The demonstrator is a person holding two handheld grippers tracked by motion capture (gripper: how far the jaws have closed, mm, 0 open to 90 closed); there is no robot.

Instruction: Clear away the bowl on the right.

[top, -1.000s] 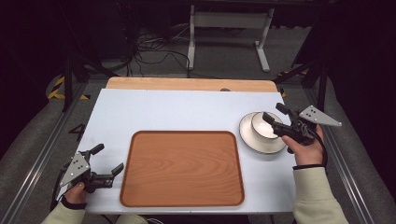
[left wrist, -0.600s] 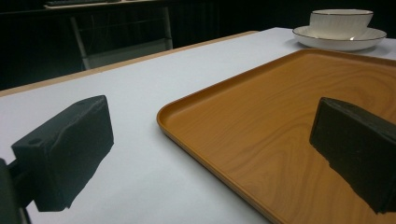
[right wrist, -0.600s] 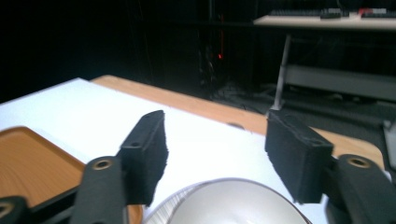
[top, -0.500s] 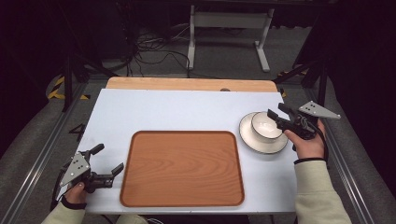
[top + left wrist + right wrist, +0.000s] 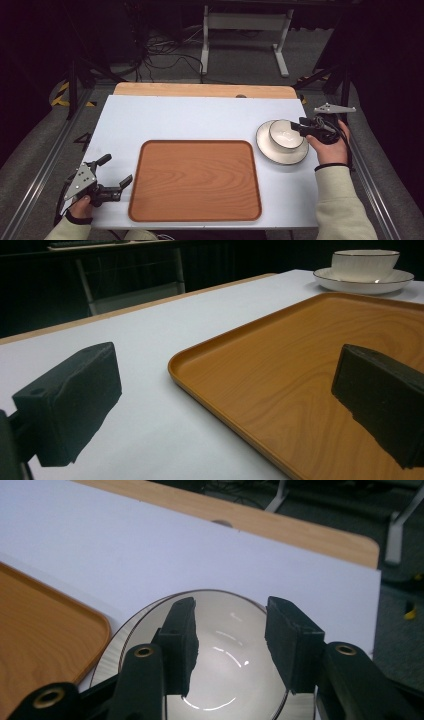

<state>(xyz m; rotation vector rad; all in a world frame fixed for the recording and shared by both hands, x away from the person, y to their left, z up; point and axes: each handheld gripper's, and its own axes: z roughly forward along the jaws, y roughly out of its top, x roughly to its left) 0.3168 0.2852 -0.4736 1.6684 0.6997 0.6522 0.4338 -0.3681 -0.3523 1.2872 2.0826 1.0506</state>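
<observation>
High view. We list a white bench (image 5: 190, 120) with a bare wooden strip along its far edge. On it lies a wooden tray (image 5: 196, 181), shallow and rounded at the corners, near the person's side and about centred. To the right of the tray, just beside its far right corner, we record a white saucer (image 5: 281, 142) with a white bowl (image 5: 285, 134) standing upright in it. The right gripper (image 5: 306, 126) comes in from the right and reaches the bowl's right rim; a hand holds it from behind. The left gripper (image 5: 114, 171) rests low at the near left corner of the bench, just left of the tray and well apart from the bowl, jaws spread with nothing between them.

Left gripper view. We note the two black jaws wide apart, released, the right one over the tray (image 5: 310, 375), the left one over bare bench (image 5: 150, 370). The bowl (image 5: 365, 262) and saucer (image 5: 362, 282) stand far off at top right.

Right gripper view. We note the bowl (image 5: 225, 645) directly under the right gripper (image 5: 230, 645), its glossy inside visible between the two jaws, the saucer (image 5: 107, 662) rim showing at left. The jaws have just been closing, yet a clear gap remains and we see neither pad pressing on the bowl; we enter it as not yet grasping. A corner of the tray (image 5: 45, 630) lies at left.
</observation>
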